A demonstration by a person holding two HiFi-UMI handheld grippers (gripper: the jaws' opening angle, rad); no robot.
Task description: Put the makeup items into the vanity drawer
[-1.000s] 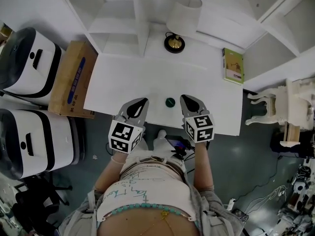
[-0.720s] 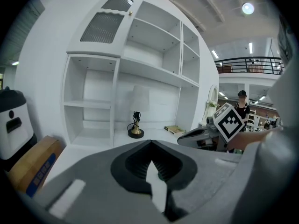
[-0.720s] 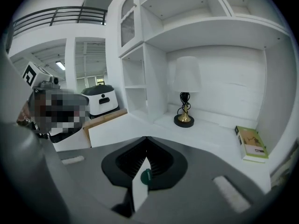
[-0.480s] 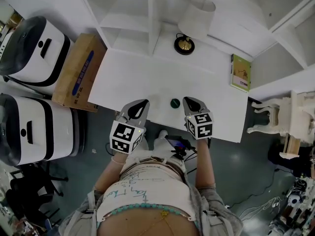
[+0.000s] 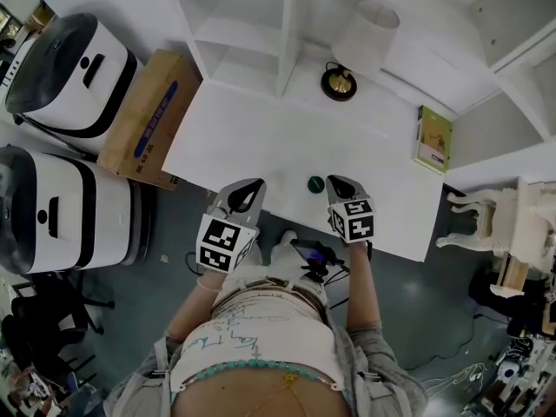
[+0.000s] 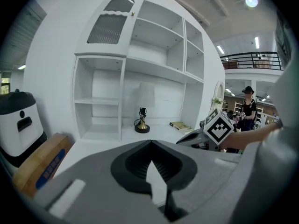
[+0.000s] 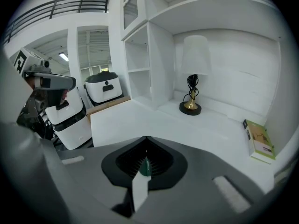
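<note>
Right gripper (image 5: 340,188) hovers over the vanity's (image 5: 261,137) front edge in the head view, its tip just beside the green item (image 5: 315,183), which sits on the top near that edge. Left gripper (image 5: 246,194) hangs at the same edge, further toward the front left corner and well apart from the item. A lamp (image 5: 339,83) stands at the back edge and a book (image 5: 432,139) lies by the right edge. No open drawer shows.

From the left gripper view, the jaws meet at their tips with nothing between them; the lamp and book lie beyond, and the other gripper is off to the right.

From the right gripper view, the jaws are likewise closed tip to tip. The green item shows through the hollow behind the tips, but it seems to lie on the top beyond rather than in a grip.

Judging by this, the task is at its start: the item is not picked up and the drawer not yet opened. Next, the right jaws must spread and come down around the item, while the left likely drops below the front edge to find the drawer pull.
</note>
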